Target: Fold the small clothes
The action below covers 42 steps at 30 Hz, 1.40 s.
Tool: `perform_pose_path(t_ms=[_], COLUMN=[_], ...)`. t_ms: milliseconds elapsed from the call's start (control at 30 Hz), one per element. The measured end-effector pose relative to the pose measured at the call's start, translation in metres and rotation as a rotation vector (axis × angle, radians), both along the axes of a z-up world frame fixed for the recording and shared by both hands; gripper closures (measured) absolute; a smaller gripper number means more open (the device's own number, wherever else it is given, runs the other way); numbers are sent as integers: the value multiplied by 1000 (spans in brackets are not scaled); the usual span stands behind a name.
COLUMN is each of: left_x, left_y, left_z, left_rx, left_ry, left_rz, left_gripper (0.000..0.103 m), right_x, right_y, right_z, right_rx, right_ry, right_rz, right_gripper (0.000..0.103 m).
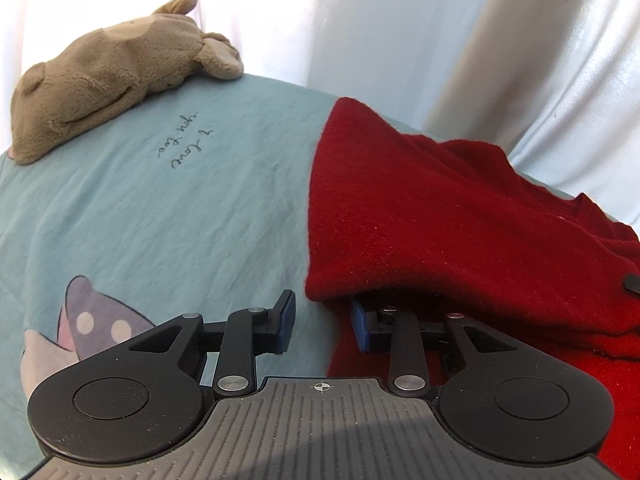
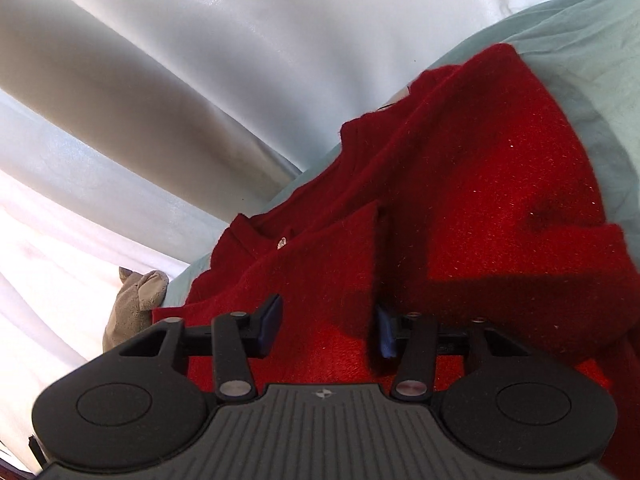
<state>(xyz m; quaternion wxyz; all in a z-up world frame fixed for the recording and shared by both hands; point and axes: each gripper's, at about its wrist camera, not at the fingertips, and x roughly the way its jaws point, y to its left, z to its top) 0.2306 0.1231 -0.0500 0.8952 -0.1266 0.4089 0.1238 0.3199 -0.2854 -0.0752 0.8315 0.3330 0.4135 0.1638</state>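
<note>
Handwriting [image 1: 183, 145] on the teal sheet [image 1: 168, 216] seems to read "I love you too", upside down in the left wrist view. A plush toy [image 1: 108, 68] lies beyond it. The left tool [image 1: 322, 322] is spread apart, one finger [image 1: 360, 326] tucked under the red sweater [image 1: 440, 208].

Right wrist view: the right tool [image 2: 328, 330] gapes wide over the sweater, a fold draped on its right finger [image 2: 386, 334].

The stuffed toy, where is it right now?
In the left wrist view the stuffed toy lies at the upper left on the blue bedsheet, by the white curtain and apart from the red sweater.
</note>
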Motion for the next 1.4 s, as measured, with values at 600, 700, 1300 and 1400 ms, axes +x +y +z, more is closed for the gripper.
perform_pose_path(t_ms=[600, 700, 1300, 1400], left_x=[-6, -7, 6, 20], left_y=[-13, -14, -24, -37], left_z=[12, 16, 32, 29], left_rx=[30, 31, 27, 18], left_ry=[-14, -24, -68, -74], left_rz=[-38, -40, -60, -96], left_gripper=[60, 60, 48, 46], right_x=[-39, -38, -39, -45], right_y=[10, 8, -7, 11], right_z=[72, 66, 50, 53], right_rx=[-623, -661, -712, -673], right_ry=[-380, -373, -256, -307], right_rz=[-62, -60, -159, -74], right_gripper=[92, 92, 80, 80])
